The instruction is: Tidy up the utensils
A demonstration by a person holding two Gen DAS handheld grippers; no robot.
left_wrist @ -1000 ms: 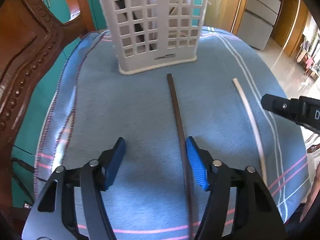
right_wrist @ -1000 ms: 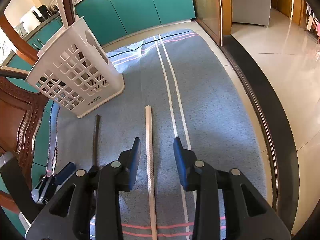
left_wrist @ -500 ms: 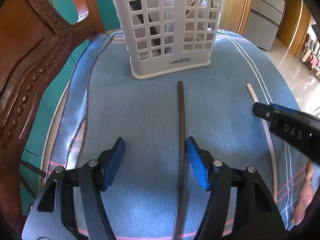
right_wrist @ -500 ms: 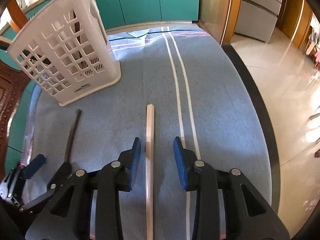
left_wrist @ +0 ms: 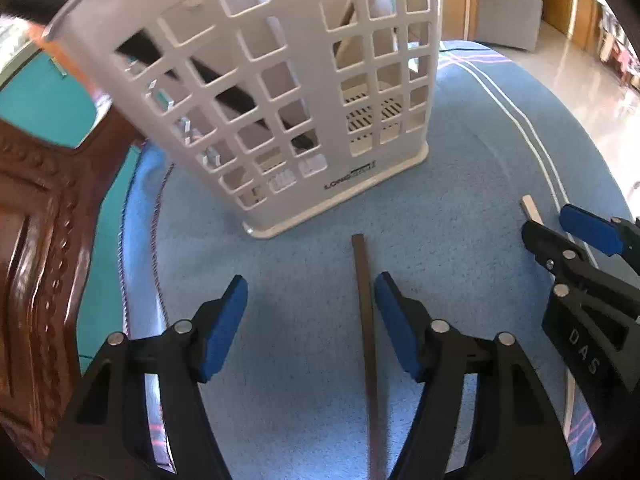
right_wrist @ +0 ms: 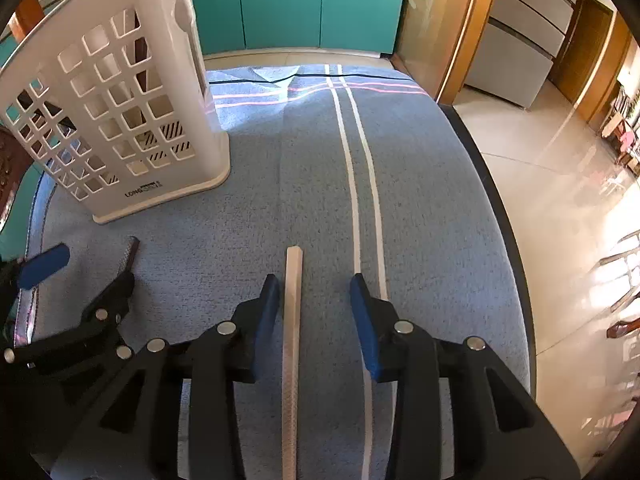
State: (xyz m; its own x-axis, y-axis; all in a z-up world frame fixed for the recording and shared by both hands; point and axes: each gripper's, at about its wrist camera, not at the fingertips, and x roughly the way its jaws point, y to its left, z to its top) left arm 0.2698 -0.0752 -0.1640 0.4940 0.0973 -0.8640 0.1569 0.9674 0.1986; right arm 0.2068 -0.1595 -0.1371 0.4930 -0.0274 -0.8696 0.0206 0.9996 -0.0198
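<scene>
A dark brown chopstick (left_wrist: 366, 312) lies on the blue cloth, between the fingers of my open left gripper (left_wrist: 310, 296), close to the right finger. A pale chopstick (right_wrist: 291, 340) lies between the fingers of my open right gripper (right_wrist: 314, 294), close to the left finger. A white slotted utensil basket (left_wrist: 280, 92) stands on the cloth ahead, with several utensils inside; it also shows in the right wrist view (right_wrist: 116, 120). The right gripper (left_wrist: 576, 240) shows at the right of the left wrist view. The left gripper (right_wrist: 76, 276) shows at the left of the right wrist view.
A blue striped cloth (right_wrist: 320, 184) covers the round table. A carved wooden chair back (left_wrist: 36, 240) stands at the table's left edge. Teal cabinets (right_wrist: 280, 4) and a tiled floor (right_wrist: 560, 184) lie beyond the table.
Both grippers have moved forward along their chopsticks toward the basket, which now looks larger and nearer. Both stay open. The chopsticks have not moved.
</scene>
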